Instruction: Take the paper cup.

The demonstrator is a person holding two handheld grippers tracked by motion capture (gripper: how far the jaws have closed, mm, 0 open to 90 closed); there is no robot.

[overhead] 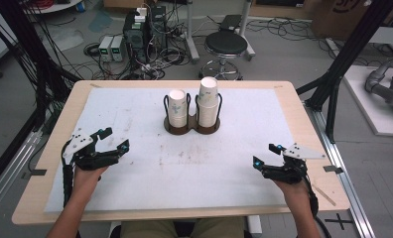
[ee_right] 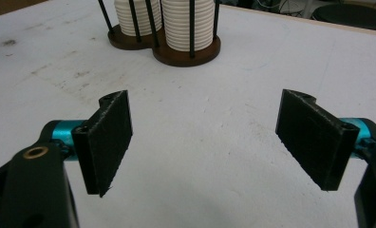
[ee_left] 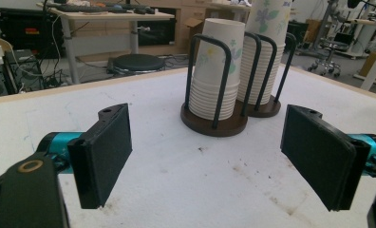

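Standing toward the far middle of the white mat (overhead: 135, 163), two stacks of paper cups are kept upright in a dark double cup holder (overhead: 191, 126) with black wire loops. A shorter cup stack (overhead: 177, 106) is seen in the left ring and a taller cup stack (overhead: 209, 99) in the right ring, just beside each other. Each stack is framed by the loops, and a floral print is carried on the cups. The mat is marked by brownish stains in front of the holder. Well apart from the holder, at the near left of the table (overhead: 55, 129), the left gripper (overhead: 116, 139) is held by a hand with its jaws spread wide and nothing between them. At the near right, the right gripper (overhead: 265, 154) is likewise held released, its pads empty over the mat. Beyond the table a round stool (overhead: 226, 45) and tangled cables are seen on the floor
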